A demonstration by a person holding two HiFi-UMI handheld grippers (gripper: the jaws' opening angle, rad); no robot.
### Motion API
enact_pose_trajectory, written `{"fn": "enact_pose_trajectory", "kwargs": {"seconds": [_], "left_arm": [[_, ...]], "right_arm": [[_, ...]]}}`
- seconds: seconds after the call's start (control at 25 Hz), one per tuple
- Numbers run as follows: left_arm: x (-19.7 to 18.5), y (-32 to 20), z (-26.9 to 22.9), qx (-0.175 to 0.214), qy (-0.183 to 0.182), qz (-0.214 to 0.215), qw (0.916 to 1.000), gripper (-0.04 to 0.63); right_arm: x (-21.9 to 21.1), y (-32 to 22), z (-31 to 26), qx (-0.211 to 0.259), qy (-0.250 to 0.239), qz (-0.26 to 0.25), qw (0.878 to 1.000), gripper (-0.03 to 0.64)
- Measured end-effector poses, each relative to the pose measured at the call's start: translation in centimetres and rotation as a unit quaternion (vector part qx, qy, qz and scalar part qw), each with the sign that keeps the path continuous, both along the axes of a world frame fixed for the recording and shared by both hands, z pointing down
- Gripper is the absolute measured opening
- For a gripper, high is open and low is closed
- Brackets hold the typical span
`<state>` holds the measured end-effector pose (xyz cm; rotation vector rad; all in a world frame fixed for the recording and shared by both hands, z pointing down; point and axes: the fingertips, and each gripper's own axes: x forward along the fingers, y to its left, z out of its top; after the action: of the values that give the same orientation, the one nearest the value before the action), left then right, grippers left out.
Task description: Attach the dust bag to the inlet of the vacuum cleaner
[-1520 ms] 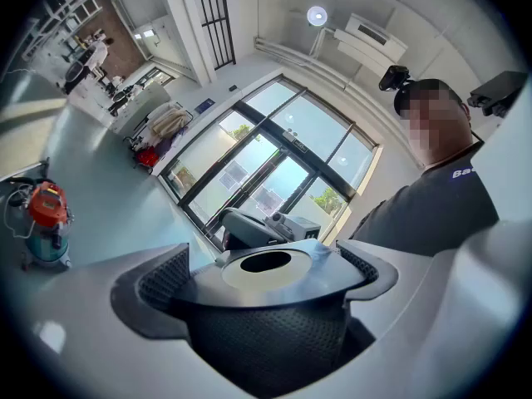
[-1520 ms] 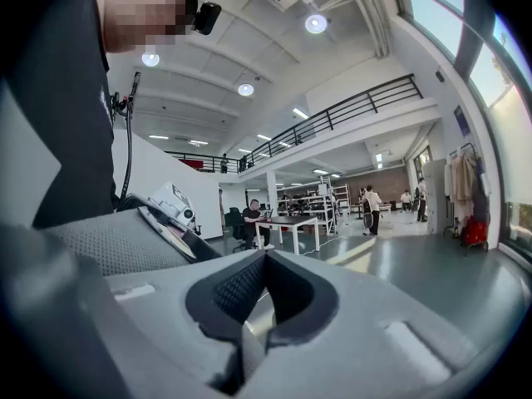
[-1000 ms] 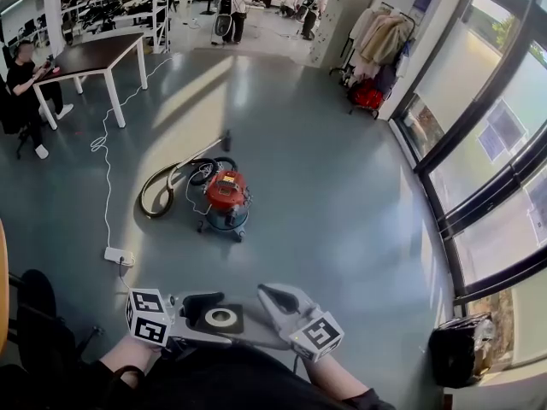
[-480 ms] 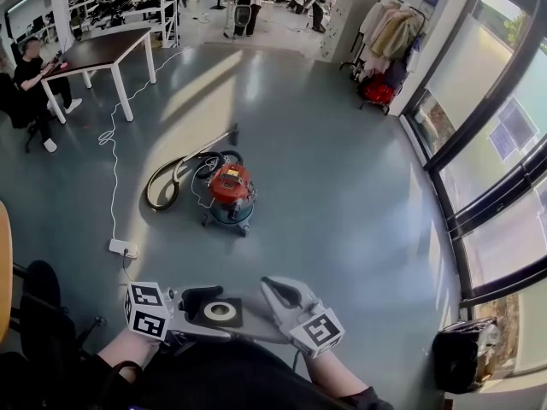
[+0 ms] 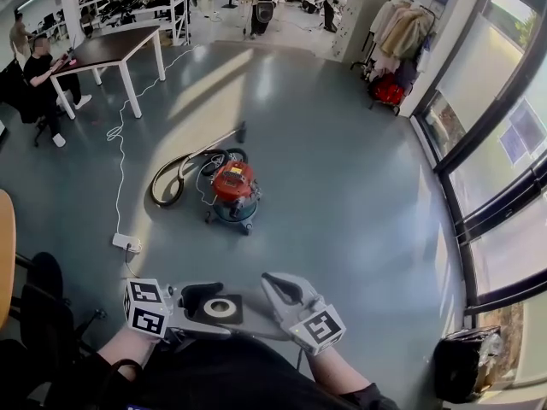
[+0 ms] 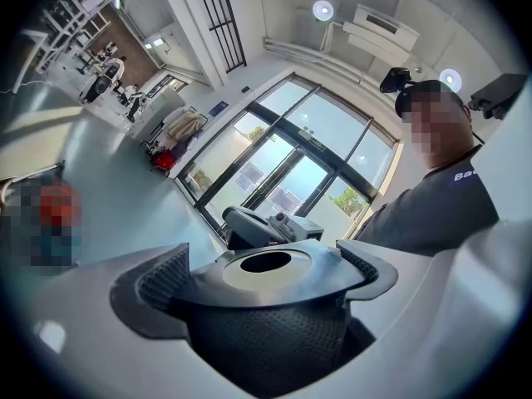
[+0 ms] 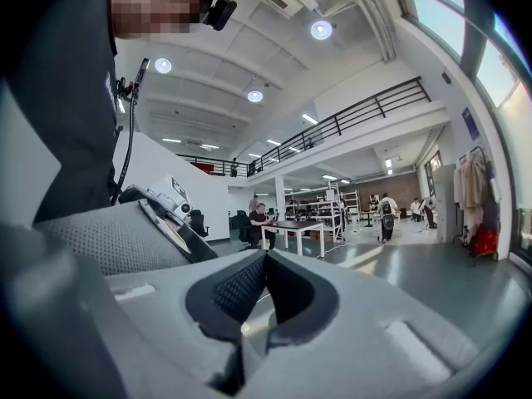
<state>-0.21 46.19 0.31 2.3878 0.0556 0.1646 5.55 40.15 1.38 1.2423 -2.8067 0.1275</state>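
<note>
Two grippers sit close to the person's body: the left gripper (image 6: 264,277) pinches the dust bag (image 5: 220,309) by its flat collar, round hole facing up; the right gripper (image 7: 264,293) has its jaws pressed together on nothing. Well ahead on the floor (image 5: 342,195) stands the red-topped vacuum cleaner (image 5: 232,190), its hose (image 5: 167,182) looped beside it

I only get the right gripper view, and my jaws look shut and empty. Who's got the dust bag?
Observer: The left gripper has it; the left gripper view shows its jaws clamped on the dust bag.
Operator: Where's the vacuum?
Observer: Head view: the vacuum cleaner stands on the floor ahead, well apart from the bag.
Operator: Which way is the bag's hole?
Observer: In the head view, the hole faces up.
</note>
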Motion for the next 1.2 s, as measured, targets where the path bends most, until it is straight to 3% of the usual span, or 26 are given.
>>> {"fn": "enact_pose_trajectory", "kwargs": {"seconds": [0.48,0.8,1.2], "left_arm": [[-0.3,-6.1,0.5,-0.014,0.029,0.013,0.9994,0.581],[-2.6,-15.1,1.4,-0.027,0.035,0.062,0.9971,0.581],[-6.3,-24.9,3.3,-0.051,0.047,0.105,0.992,0.581]], "right_arm": [[-0.7,-5.4,0.8,-0.023,0.029,0.006,0.999,-0.008],[-3.3,-13.5,2.5,-0.038,0.087,0.027,0.995,-0.008],[-5.4,-24.3,2.6,-0.058,0.118,0.071,0.989,-0.008]]}}
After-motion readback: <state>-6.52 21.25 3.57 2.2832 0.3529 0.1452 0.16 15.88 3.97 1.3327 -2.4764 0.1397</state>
